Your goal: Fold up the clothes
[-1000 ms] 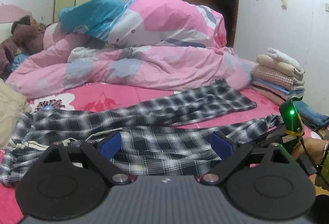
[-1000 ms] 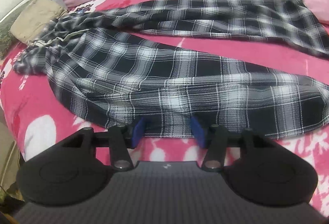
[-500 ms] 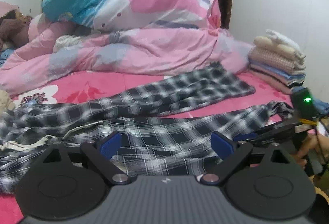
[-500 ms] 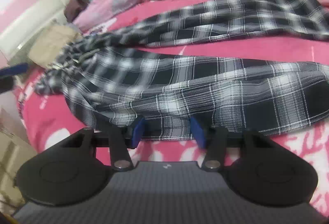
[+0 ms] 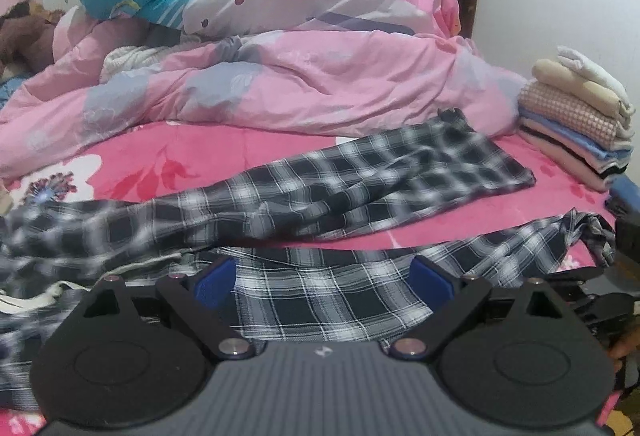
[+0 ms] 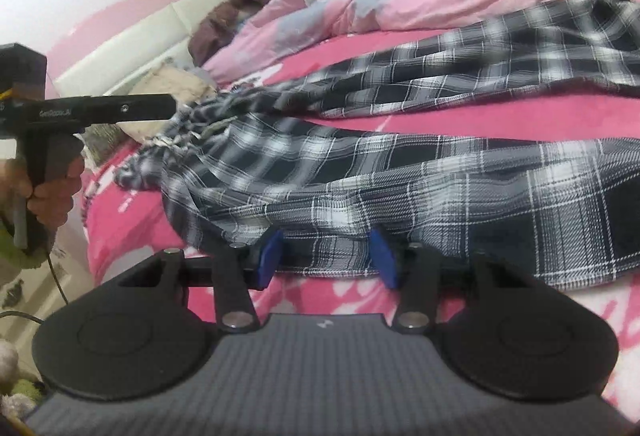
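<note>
Black-and-white plaid trousers lie spread on the pink bed sheet, both legs running to the right and the drawstring waist at the left. My left gripper hovers open and wide just over the near leg. In the right wrist view the trousers fill the middle. My right gripper is open at the near leg's front edge, with the cloth's border lying between its blue pads. The left gripper's body, held by a hand, shows by the waist end.
A heaped pink duvet covers the far half of the bed. A stack of folded clothes stands at the right edge. A brown plush toy and a beige cloth lie near the headboard at the left.
My left gripper has come forward and lower toward the near leg. My right gripper dropped low at the cloth's front edge, and the left gripper has come into its view.
</note>
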### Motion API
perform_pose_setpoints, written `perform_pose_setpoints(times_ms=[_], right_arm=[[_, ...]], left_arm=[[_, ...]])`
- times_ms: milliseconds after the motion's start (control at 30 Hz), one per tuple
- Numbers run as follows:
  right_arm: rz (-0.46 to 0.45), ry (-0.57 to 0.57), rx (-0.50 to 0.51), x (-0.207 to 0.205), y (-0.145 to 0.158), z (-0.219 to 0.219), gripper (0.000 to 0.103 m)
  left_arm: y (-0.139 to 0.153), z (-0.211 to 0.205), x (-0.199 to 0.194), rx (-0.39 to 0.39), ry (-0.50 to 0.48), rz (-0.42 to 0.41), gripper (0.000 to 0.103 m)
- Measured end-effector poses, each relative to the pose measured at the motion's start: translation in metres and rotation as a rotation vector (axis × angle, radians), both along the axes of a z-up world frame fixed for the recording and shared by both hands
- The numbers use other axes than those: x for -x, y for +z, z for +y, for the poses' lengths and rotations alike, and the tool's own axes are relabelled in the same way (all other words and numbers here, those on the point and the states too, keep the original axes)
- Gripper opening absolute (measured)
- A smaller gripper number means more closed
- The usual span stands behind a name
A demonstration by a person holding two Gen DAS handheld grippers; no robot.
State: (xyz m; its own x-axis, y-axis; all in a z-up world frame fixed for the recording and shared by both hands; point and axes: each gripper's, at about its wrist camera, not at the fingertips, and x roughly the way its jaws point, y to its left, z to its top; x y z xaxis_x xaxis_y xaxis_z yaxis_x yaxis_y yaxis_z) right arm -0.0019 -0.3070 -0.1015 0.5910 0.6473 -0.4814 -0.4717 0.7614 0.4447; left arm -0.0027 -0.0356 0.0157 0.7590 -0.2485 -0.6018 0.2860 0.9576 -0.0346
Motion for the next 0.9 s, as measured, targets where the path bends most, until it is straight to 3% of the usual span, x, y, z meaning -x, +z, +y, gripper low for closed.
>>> perform_pose_setpoints(times_ms=[200,333,433,633,767,900], right_arm=[[0.007,-0.003,-0.076,-0.001,-0.006,-0.012,0.045],[0.024,-0.002,-0.116,-0.003,-0.009,-0.017,0.044],[0.031,0.001,-0.143,-0.004,-0.011,-0.021,0.044],[0.04,0.005,-0.203,-0.004,-0.016,-0.029,0.044],[0.033,0.006,-0.212,-0.003,-0.016,-0.029,0.045],[0.033,0.006,-0.233,-0.003,-0.018,-0.031,0.045]], left_arm=[[0.046,-0.008,0.026,-0.023,0.017,-0.041,0.095],[0.075,-0.021,0.034,0.035,0.031,-0.027,0.095],[0.085,-0.037,0.032,0.071,0.021,-0.02,0.095],[0.083,-0.071,0.02,0.045,0.025,-0.017,0.095],[0.091,-0.06,0.025,0.009,0.062,-0.005,0.095],[0.129,-0.028,0.033,-0.014,0.138,-0.041,0.095]])
